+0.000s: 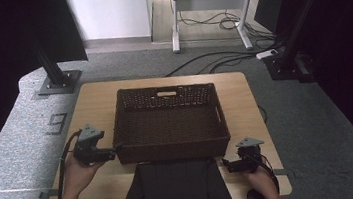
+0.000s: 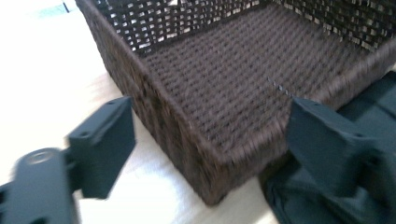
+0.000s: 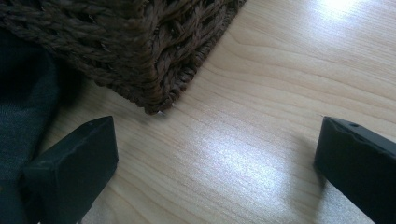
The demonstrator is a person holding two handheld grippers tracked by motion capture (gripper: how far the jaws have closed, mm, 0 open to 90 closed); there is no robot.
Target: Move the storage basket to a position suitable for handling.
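Two tools waiting at the near corners of a woven basket

The left tool [image 1: 116, 149] is standing wide open and empty at the basket's [image 1: 172, 150] near-left corner, possibly touching its wall. The basket is sitting mid-bench [image 1: 95, 101]; a dark cloth [image 1: 175, 190] is lying just before it. The right tool [image 1: 225, 165], open and empty, is resting beside the near-right corner.

1. Left claw [image 1: 116, 149]: black body, grey three-cornered plate on top, black cable looping back past the wrist.
2. Right claw [image 1: 226, 164]: same build, grey plate, black cable.
3. Jaws: blocky matte black, small screw holes.
4. Forearms bare, no sleeves.
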